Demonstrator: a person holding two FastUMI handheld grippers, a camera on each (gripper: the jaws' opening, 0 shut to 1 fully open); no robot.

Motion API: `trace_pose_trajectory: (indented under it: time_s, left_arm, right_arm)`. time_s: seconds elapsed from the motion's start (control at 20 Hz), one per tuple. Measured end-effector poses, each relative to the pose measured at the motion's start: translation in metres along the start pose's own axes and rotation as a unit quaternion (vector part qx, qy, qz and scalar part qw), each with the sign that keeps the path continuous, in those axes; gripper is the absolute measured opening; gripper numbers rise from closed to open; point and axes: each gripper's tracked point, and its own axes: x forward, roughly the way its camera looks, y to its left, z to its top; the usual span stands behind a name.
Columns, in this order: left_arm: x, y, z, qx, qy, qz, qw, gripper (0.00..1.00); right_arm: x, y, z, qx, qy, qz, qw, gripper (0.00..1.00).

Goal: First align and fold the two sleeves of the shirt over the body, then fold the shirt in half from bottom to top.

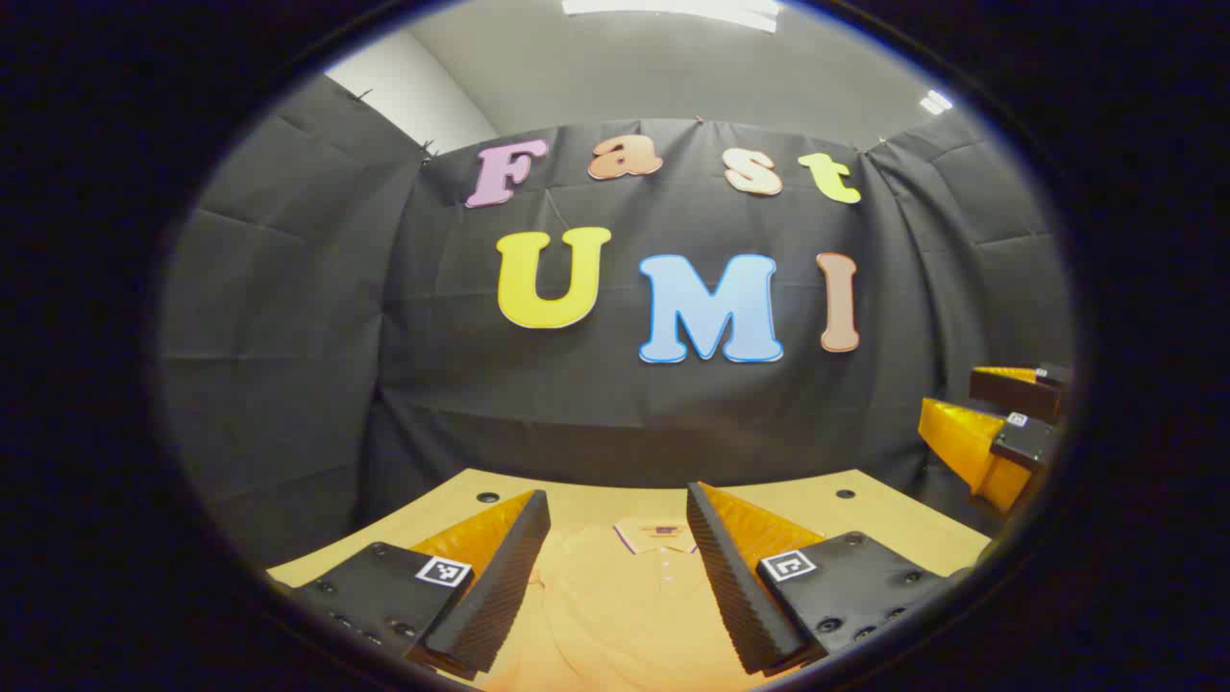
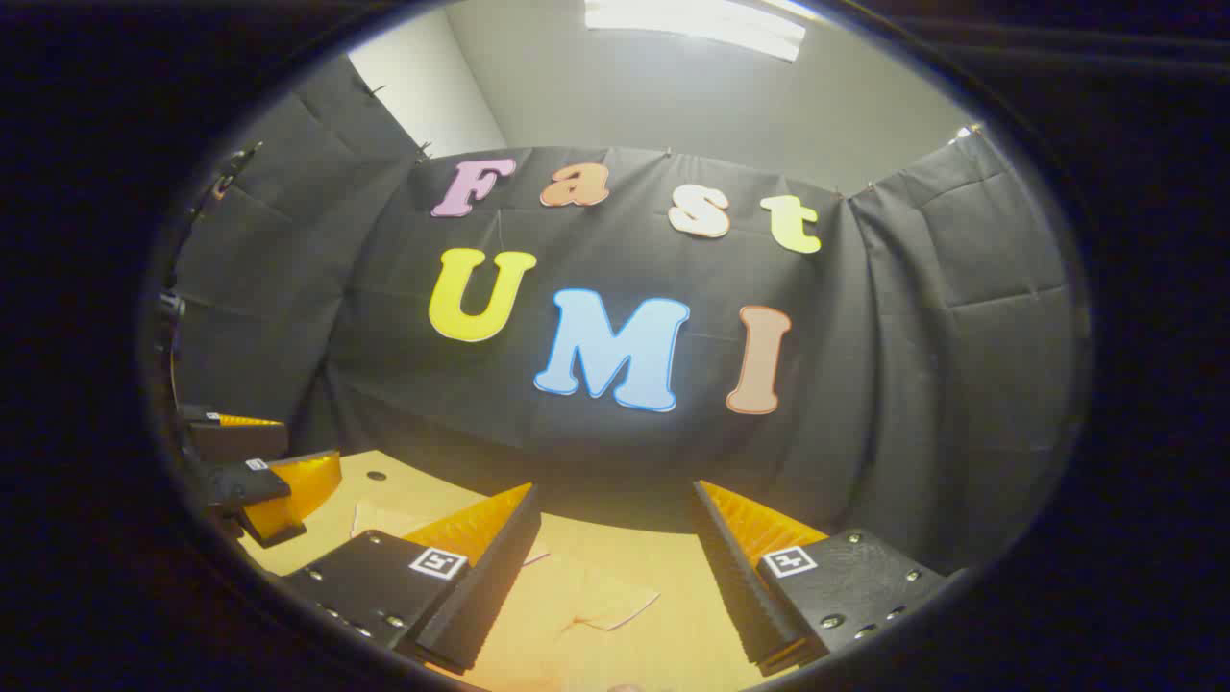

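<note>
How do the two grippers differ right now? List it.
The left gripper points at the shirt's collar; the right gripper points at a sleeve. The left sits over the shirt's middle, the right nearer its side. Both are open, above the table, holding nothing.

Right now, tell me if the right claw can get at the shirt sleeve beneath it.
Probably yes. The right claw hangs open above the sleeve, which lies flat on the table; nothing sits between them, and the left claw is off to the side.
</note>
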Motion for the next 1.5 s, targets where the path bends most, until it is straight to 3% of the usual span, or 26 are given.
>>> trace_pose_trajectory:
  time_s: [0.25, 0.45, 0.6, 0.95, 1.5]
  left_arm:
    - [0.006, 0.01, 0.006, 0.016, -0.002, 0.026, 1.0, 0.94]
    - [0.01, 0.008, 0.009, 0.041, -0.015, 0.0, 0.999, 0.94]
    - [0.018, 0.001, 0.013, 0.04, -0.023, -0.018, 0.999, 0.94]
    - [0.017, -0.008, 0.007, 0.016, -0.011, -0.037, 0.999, 0.94]
    - [0.017, 0.001, 0.0, 0.017, 0.005, -0.022, 1.0, 0.94]
  right_arm:
    - [0.019, -0.004, -0.005, 0.018, 0.003, -0.005, 1.0, 0.96]
    - [0.027, -0.016, -0.006, 0.023, 0.012, -0.044, 0.999, 0.96]
    - [0.032, -0.012, -0.004, 0.036, 0.017, -0.052, 0.998, 0.96]
    - [0.046, 0.008, -0.009, 0.023, 0.033, -0.044, 0.998, 0.96]
    - [0.072, 0.013, -0.039, 0.048, 0.089, -0.053, 0.993, 0.96]
